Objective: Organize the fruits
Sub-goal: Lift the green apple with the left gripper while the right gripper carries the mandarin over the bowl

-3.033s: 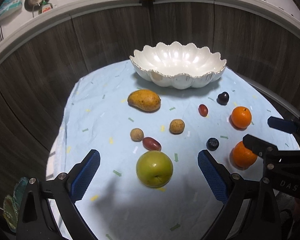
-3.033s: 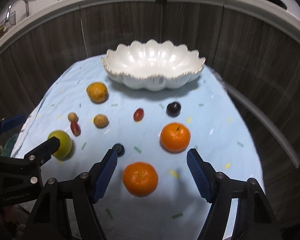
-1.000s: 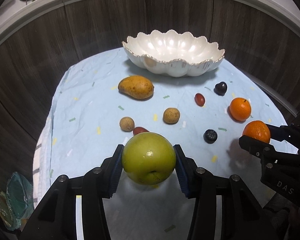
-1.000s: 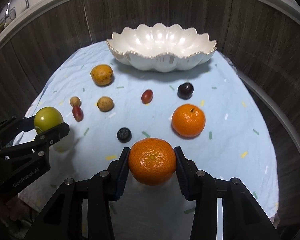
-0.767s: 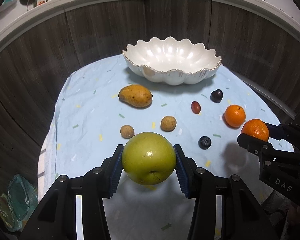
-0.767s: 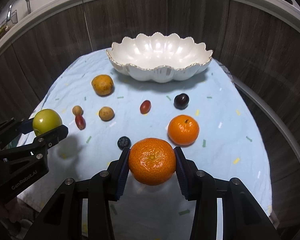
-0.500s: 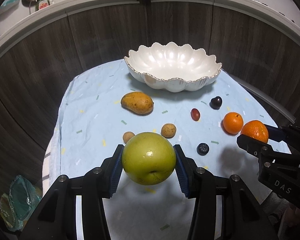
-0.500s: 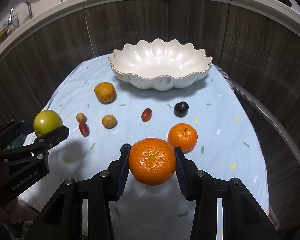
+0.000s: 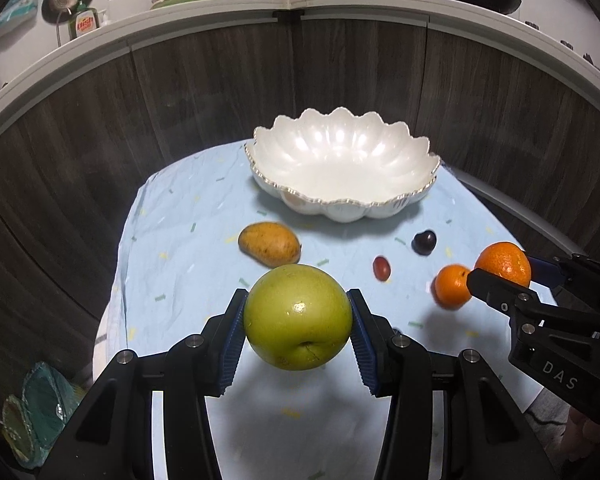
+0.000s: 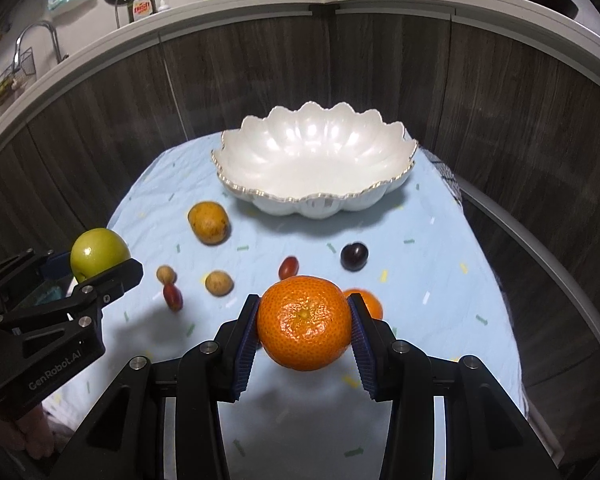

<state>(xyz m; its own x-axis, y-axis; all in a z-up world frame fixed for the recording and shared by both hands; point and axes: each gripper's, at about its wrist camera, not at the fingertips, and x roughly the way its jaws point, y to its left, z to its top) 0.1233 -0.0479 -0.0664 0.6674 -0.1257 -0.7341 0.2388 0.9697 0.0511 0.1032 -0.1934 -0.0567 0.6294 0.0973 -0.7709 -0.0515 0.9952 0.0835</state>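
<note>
Both grippers have come up off the cloth since three seconds ago, each now carrying a fruit that then lay on the table.

Left wrist view: left gripper [image 9: 298,330] clamped on green apple [image 9: 298,317], pads pressing both sides, apple clear above light blue tablecloth [image 9: 172,264]. Apple hides the small brown fruits behind it. Mango [image 9: 269,247] lies on the cloth just beyond, slightly blurred. White scalloped bowl [image 9: 342,168] at the far end, nothing in it. Dark plum [image 9: 424,242] and red grape [image 9: 381,267] on the cloth to the right. Right gripper [image 9: 504,276] enters from the right edge, its body cut off, holding an orange [image 9: 503,262]; second orange [image 9: 451,285] on the cloth is partly covered by its finger.

Right wrist view: right gripper [image 10: 304,330] closed on the orange [image 10: 303,322], lifted. Second orange [image 10: 366,302] is mostly hidden behind it, only a sliver showing. Left gripper [image 10: 96,262] at the left edge with the apple [image 10: 98,254]. Two small brown fruits [image 10: 219,283] and a red date [image 10: 173,297] on the cloth, the date smeared by blur. Bowl [image 10: 314,160] far, empty.
</note>
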